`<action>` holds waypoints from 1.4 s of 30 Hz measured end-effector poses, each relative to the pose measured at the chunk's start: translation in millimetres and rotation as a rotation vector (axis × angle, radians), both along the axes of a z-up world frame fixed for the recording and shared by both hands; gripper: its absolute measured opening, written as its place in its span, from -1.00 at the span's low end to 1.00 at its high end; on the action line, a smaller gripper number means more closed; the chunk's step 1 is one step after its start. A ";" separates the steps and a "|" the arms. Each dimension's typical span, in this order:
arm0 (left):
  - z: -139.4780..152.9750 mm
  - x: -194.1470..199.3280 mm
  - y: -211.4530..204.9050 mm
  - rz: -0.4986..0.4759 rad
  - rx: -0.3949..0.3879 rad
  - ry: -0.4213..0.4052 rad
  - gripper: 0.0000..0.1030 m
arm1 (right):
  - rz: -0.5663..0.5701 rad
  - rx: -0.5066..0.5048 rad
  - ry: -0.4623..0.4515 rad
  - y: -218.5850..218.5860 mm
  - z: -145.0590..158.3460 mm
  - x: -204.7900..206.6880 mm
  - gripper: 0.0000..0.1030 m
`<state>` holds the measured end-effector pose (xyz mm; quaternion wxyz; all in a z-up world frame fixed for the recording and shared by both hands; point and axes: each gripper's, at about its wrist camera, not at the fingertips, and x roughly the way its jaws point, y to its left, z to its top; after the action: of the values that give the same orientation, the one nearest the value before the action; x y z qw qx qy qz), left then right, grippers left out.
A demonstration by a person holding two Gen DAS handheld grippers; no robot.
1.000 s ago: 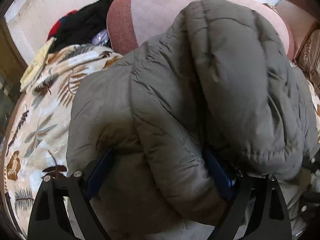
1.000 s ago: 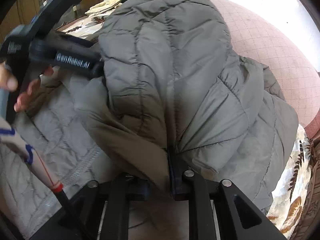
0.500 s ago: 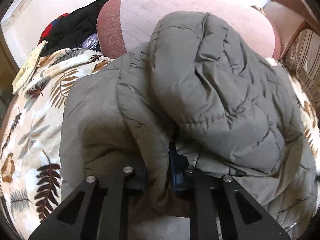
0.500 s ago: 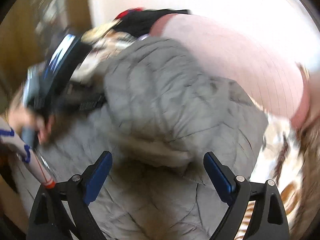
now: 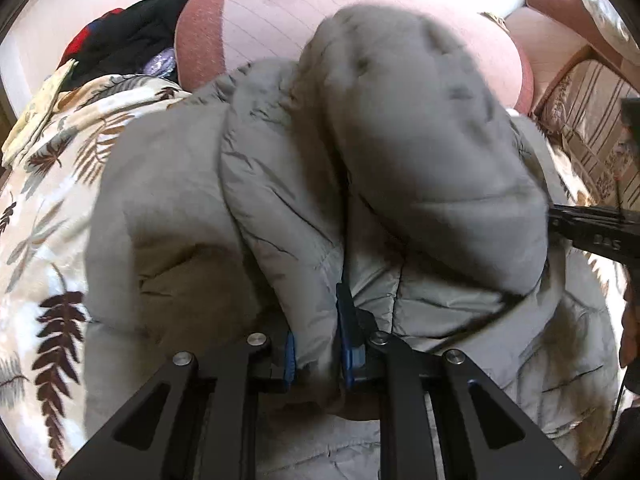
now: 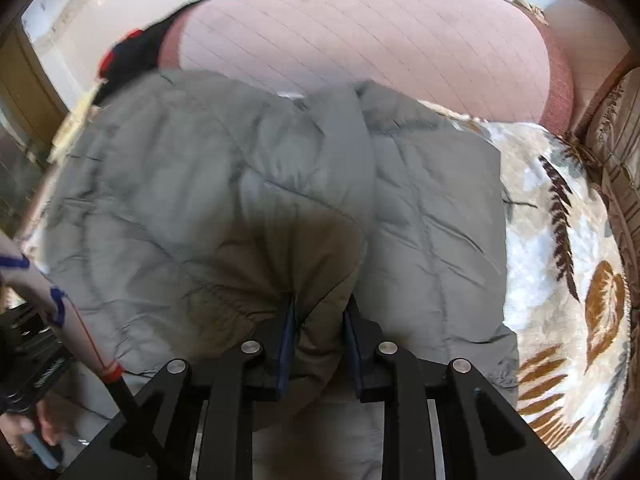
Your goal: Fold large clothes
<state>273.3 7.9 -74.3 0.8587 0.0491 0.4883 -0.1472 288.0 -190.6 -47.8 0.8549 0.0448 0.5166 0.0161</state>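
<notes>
A grey-green quilted puffer jacket lies bunched on a leaf-print blanket. In the left wrist view my left gripper is shut on a thick fold of it, blue pads pressed into the fabric, and a puffy part bulges above the fingers. In the right wrist view the jacket fills the middle. My right gripper points down at it with its jaws closing, and a darker fold is pinched between the pads. The body of the right gripper pokes in at the left view's right edge.
A pink quilted sofa back rises behind the jacket. Dark and red clothes are piled at the back left. A striped brown cushion sits on the right. A hand and a red-tipped cable are at the lower left.
My left gripper closed from wide open onto a jacket fold. My right gripper let go of its fold, opened wide, rolled and shifted, then closed on another fold.
</notes>
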 end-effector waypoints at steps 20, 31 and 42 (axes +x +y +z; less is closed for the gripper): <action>8.4 -25.2 15.3 0.051 -0.101 0.003 -0.57 | 0.098 0.073 -0.196 41.8 65.2 -33.5 0.74; -3.5 -32.5 24.1 0.061 -0.168 0.002 -0.57 | 0.144 -0.037 0.020 115.1 -17.2 62.5 0.86; -0.6 -33.6 24.1 0.039 -0.161 0.002 -0.54 | 0.186 0.041 -0.096 91.0 29.1 2.5 0.75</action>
<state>239.7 32.0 -74.9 0.8620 -0.0299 0.4768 -0.1693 290.5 -99.6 -18.7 0.8723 0.0133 0.4766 0.1083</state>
